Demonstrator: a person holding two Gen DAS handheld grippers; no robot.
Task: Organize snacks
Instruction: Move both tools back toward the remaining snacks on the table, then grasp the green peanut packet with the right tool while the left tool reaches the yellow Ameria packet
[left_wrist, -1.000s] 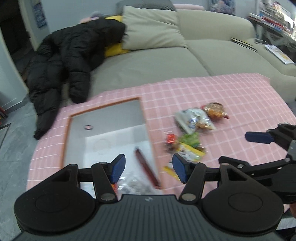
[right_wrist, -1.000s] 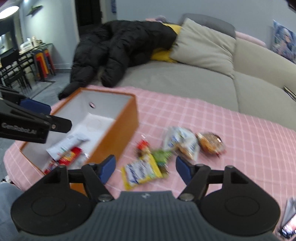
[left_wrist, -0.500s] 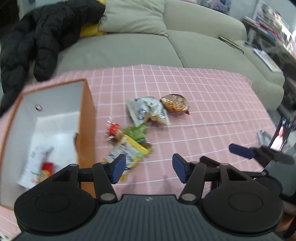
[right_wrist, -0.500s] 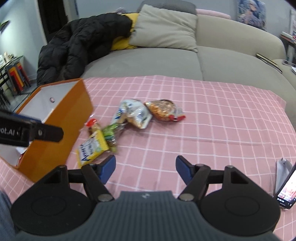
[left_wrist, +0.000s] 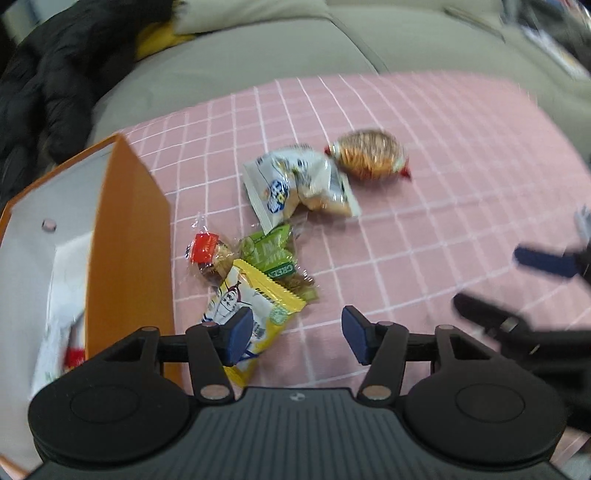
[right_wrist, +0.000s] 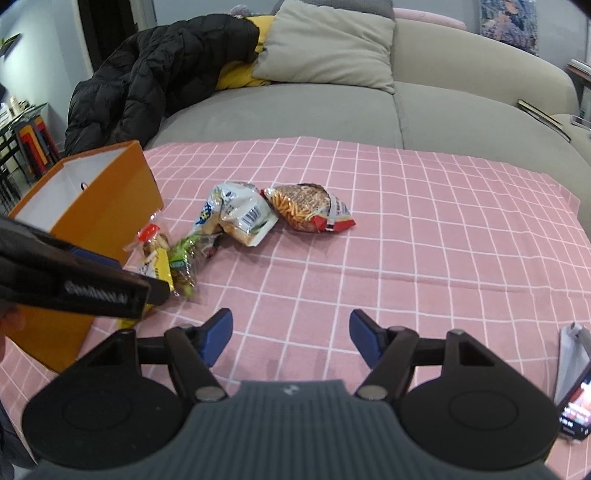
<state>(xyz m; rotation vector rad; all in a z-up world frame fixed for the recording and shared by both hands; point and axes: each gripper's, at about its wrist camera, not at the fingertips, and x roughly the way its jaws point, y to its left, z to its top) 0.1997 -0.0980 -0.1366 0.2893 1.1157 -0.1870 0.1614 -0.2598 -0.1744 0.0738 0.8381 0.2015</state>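
Observation:
Loose snacks lie on the pink checked cloth: a yellow packet (left_wrist: 255, 314), a green packet (left_wrist: 275, 254), a red-capped candy bag (left_wrist: 208, 254), a white bag (left_wrist: 295, 181) and an orange noodle bag (left_wrist: 369, 155). An orange box (left_wrist: 127, 251) at the left holds a few snacks. My left gripper (left_wrist: 293, 334) is open and empty, its left finger over the yellow packet. My right gripper (right_wrist: 291, 334) is open and empty above bare cloth, right of the pile. The white bag (right_wrist: 236, 212) and noodle bag (right_wrist: 306, 208) lie ahead of it.
A grey sofa (right_wrist: 332, 103) with a black jacket (right_wrist: 159, 74) and a pillow (right_wrist: 328, 48) runs behind the table. A phone (right_wrist: 576, 406) lies at the table's right edge. The left gripper's finger (right_wrist: 85, 288) crosses the right wrist view.
The left gripper has swung right, from over the box to the snack pile, and dropped closer to the yellow packet. The right gripper has shifted right of the pile. Both stay open.

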